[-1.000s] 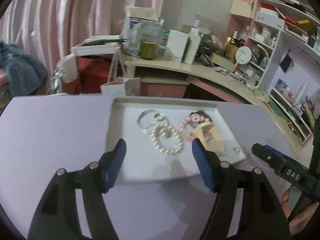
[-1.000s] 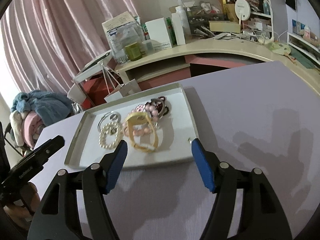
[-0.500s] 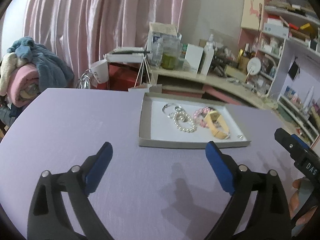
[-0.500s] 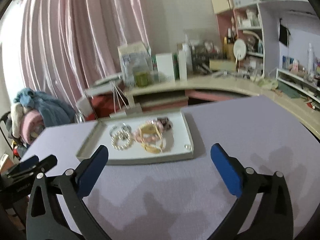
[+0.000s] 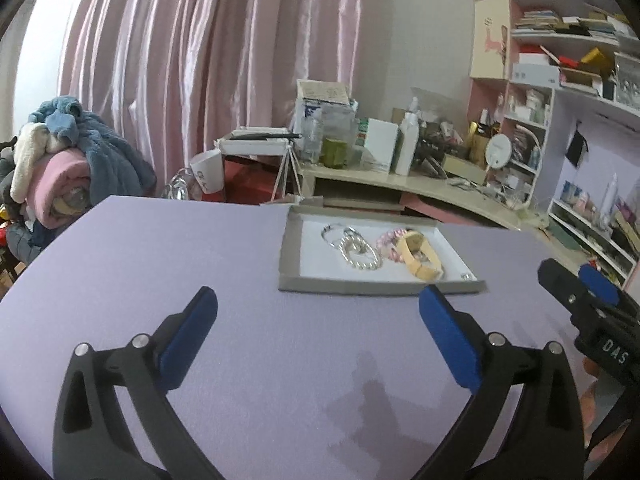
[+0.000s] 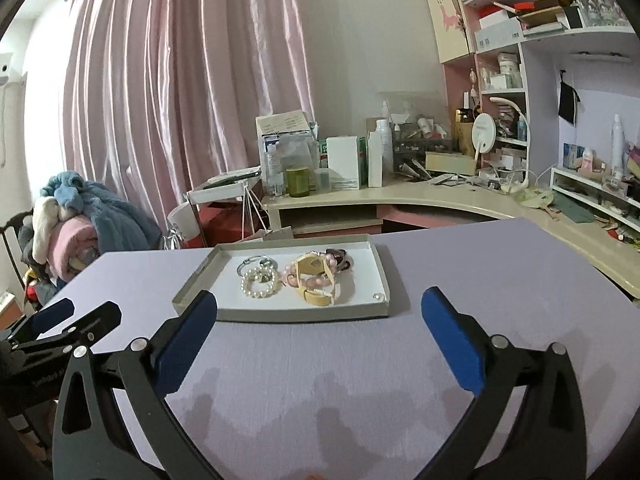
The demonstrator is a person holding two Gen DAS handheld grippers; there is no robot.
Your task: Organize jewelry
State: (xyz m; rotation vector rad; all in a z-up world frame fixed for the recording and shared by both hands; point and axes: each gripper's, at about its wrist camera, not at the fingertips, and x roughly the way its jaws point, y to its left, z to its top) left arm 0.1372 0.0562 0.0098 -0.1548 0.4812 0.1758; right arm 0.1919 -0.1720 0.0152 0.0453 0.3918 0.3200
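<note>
A shallow grey tray with a white floor (image 5: 289, 256) (image 6: 304, 314) sits on the purple table. In it lie a pearl bracelet (image 5: 359, 254) (image 6: 259, 282), a silver ring-like bangle (image 5: 330, 233) (image 6: 251, 263), pink beads (image 5: 386, 241) (image 6: 312, 280), a yellow band (image 5: 420, 260) (image 6: 316, 276) and a small ring at the near right corner (image 5: 465, 277) (image 6: 376, 297). My left gripper (image 5: 318, 320) is open and empty, short of the tray. My right gripper (image 6: 319, 320) is open and empty, just before the tray's near edge.
Behind the table a curved cream desk (image 6: 420, 196) holds boxes, bottles and a round mirror (image 6: 483, 134). Shelves (image 6: 560, 40) stand at the right. A pile of blankets (image 6: 76, 224) lies at the left, before pink curtains.
Both grippers have drawn back and up from the tray and opened wider. The tray now looks smaller and farther off; the jewelry has not moved.
</note>
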